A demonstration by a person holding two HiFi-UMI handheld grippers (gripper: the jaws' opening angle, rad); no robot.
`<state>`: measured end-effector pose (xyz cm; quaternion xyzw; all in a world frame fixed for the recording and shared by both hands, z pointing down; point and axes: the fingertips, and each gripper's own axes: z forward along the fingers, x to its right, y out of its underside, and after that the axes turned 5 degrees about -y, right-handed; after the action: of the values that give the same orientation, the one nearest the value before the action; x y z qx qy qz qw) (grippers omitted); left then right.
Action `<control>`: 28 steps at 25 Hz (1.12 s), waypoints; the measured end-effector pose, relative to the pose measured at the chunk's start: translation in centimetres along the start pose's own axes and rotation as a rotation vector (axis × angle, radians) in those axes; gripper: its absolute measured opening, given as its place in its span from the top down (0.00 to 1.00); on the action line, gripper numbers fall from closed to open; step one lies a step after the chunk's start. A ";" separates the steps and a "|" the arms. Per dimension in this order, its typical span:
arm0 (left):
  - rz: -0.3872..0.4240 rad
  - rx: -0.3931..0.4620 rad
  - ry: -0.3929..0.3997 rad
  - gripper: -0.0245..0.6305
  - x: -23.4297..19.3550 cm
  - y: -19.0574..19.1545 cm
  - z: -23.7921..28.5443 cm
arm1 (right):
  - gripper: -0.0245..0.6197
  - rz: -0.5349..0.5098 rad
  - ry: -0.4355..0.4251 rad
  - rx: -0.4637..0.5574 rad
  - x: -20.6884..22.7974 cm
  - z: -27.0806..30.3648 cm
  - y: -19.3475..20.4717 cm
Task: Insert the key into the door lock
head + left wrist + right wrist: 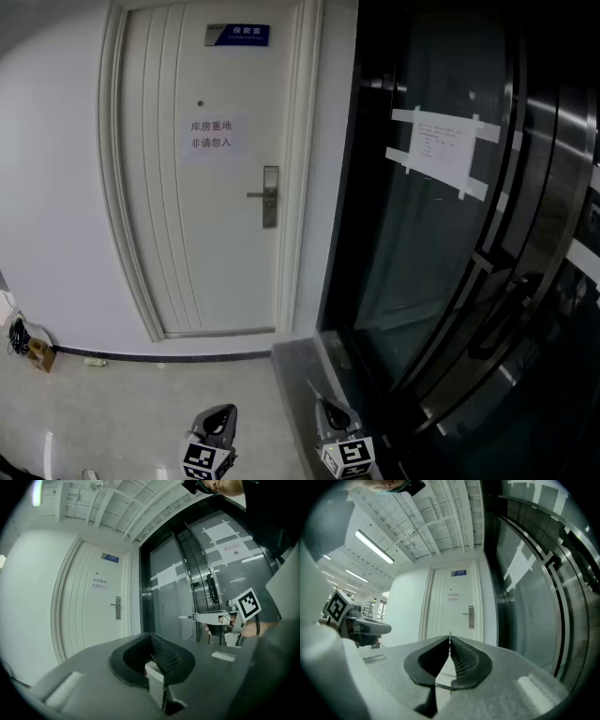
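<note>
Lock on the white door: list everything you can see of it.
The silver metal lock plate is a narrow upright rectangle on the closed white panelled door, near the door's right edge at about mid-height. A slim metal lever handle sticks out level to the left from the plate's middle. The finish looks dull and brushed. The keyhole is too small to make out. Nothing touches the lock.

Glass door (450, 234): dark, reflective, curved metal frame.
White sheet (439, 148): on glass door, taped at corners, print too small to read.
Blue sign (238, 35): left of glass door, high up.
Paper notice (210, 136): left of glass door, mid height.
Black baseboard (159, 356): low, left of glass door.
Small box (37, 352): on the floor, far left of glass door.
</note>
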<state>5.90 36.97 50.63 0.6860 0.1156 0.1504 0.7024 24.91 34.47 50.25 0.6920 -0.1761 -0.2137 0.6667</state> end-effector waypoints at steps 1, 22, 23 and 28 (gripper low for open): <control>-0.003 0.002 0.001 0.96 -0.1 -0.1 -0.1 | 0.95 0.011 0.001 0.006 -0.1 -0.1 -0.1; -0.026 0.006 0.008 0.96 -4.0 1.4 -1.9 | 0.95 0.015 0.014 0.002 -3.6 1.0 -0.4; -0.027 0.010 0.009 0.96 -4.3 1.4 -2.1 | 0.95 0.010 0.016 0.004 -3.9 1.2 -0.5; -0.029 0.018 0.011 0.96 -6.1 1.7 -3.1 | 0.95 -0.003 0.031 0.015 -5.1 1.8 -0.9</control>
<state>-0.98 37.63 51.92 0.6899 0.1309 0.1431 0.6975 19.59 35.66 49.58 0.7005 -0.1664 -0.2028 0.6637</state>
